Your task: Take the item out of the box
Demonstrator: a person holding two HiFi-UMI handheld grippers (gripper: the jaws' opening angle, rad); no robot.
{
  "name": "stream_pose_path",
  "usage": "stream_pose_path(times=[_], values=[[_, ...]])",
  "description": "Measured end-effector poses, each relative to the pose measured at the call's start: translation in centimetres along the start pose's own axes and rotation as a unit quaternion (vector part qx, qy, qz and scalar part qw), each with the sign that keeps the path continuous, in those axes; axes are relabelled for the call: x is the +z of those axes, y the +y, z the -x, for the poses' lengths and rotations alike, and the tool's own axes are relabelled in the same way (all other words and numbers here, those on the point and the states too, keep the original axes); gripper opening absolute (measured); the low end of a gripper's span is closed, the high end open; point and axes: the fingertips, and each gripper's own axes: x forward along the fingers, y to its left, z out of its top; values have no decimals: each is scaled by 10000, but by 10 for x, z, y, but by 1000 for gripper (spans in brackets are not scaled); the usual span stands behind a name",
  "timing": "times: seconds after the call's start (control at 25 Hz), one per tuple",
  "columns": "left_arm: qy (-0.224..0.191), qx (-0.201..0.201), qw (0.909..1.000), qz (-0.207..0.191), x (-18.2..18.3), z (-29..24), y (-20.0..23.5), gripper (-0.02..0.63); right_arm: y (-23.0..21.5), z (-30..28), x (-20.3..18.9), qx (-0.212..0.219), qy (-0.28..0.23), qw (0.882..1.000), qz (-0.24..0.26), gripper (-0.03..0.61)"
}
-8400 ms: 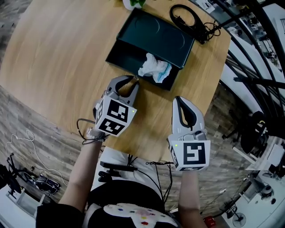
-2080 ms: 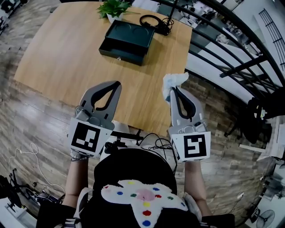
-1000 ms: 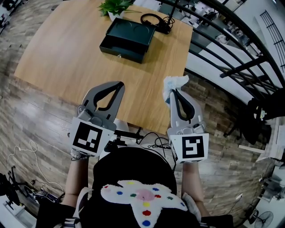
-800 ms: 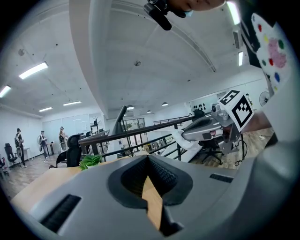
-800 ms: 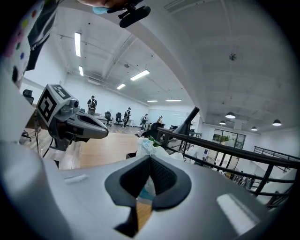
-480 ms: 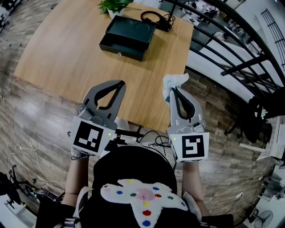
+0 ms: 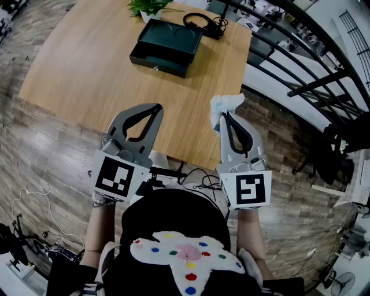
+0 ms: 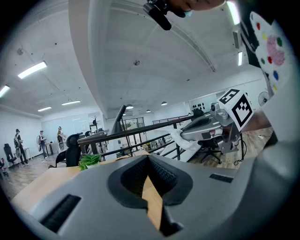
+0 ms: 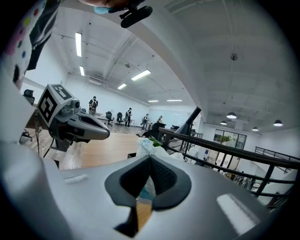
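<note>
- Right fingers (image 7: 223,124), centre-right, are pinched shut on the crumpled white tissue (image 7: 225,104).
- Left fingers (image 7: 154,115), centre-left, are closed and empty.
- Dark box (image 7: 167,46) sits upper centre on the bench (image 7: 87,69).

A wooden table (image 7: 81,63) fills the upper left of the head view, over a plank floor (image 7: 40,156). At the table's far edge, top centre, stands a green plant (image 7: 149,7), with a coiled black cable (image 7: 214,25) just right of it. A black railing (image 7: 318,81) crosses the upper right. A white cord (image 7: 43,188) lies on the floor at lower left.
</note>
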Motion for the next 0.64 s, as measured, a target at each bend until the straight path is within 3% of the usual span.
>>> stream_pose_path(times=[0.64], values=[[12, 9, 10000, -15, -4, 1, 1, 6, 2, 0, -6, -19, 133, 9999, 6, 9]])
